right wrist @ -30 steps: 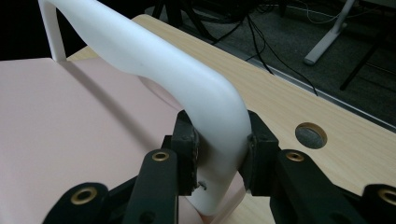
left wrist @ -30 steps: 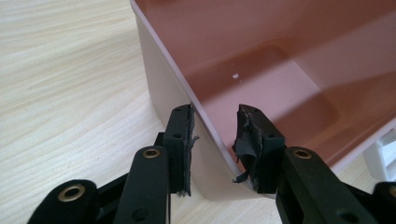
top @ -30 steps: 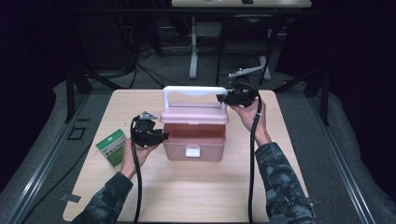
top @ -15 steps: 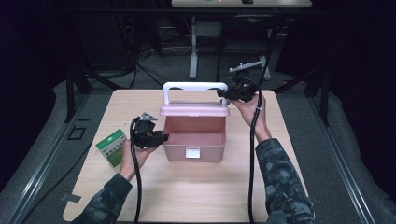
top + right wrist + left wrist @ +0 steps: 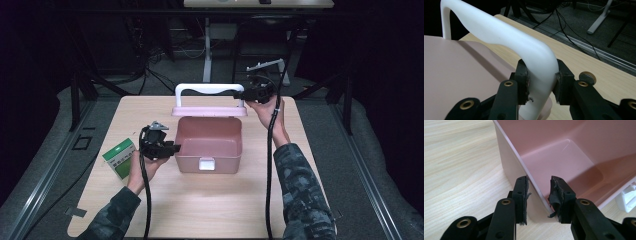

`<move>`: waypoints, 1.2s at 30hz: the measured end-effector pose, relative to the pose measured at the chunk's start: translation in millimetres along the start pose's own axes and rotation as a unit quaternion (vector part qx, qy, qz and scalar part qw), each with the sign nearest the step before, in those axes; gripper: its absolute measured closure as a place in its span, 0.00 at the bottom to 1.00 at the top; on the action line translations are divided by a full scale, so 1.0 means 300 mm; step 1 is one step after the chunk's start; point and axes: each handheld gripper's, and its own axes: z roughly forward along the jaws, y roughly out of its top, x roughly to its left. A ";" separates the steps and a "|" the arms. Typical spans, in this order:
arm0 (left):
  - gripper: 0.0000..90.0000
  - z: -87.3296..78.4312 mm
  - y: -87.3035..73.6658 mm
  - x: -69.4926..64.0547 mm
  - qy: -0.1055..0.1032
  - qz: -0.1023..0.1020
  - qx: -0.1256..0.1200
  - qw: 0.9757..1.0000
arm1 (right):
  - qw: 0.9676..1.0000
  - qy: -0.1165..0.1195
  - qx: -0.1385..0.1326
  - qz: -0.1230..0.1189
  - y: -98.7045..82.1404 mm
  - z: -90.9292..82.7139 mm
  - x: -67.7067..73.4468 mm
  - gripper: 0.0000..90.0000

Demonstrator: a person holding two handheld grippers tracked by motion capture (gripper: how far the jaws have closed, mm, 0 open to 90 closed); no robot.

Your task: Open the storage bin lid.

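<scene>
the pink box (image 5: 209, 145) sat near the middle of the wooden table (image 5: 210, 210) with its lid (image 5: 210, 110) swung up and back, the inside bare. the right gripper (image 5: 243, 95) was clenched on the white handle (image 5: 207, 90) at its right bend, both pads pressed flat on the plastic (plain in the right gripper view, handle (image 5: 499, 32)). the left gripper (image 5: 172, 148) straddled the box's left wall (image 5: 524, 170) near the front corner, one jaw outside and one inside; the inner pad stood off the wall, so the hold looked loose. a green carton (image 5: 120, 157) lay on the table just beside the left hand (image 5: 139, 169).
</scene>
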 end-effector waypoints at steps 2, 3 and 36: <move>0.75 0.002 0.000 0.000 0.001 -0.001 -0.003 1.000 | 1.000 -0.001 -0.002 0.001 0.005 0.005 -0.006 0.76; 0.75 0.001 0.000 0.002 -0.001 -0.001 -0.001 1.000 | 1.000 0.000 0.000 0.002 0.007 0.006 -0.007 0.76; 0.71 -0.010 0.013 0.013 -0.019 0.006 0.016 1.000 | 0.999 0.011 0.021 0.029 0.081 0.087 -0.076 0.75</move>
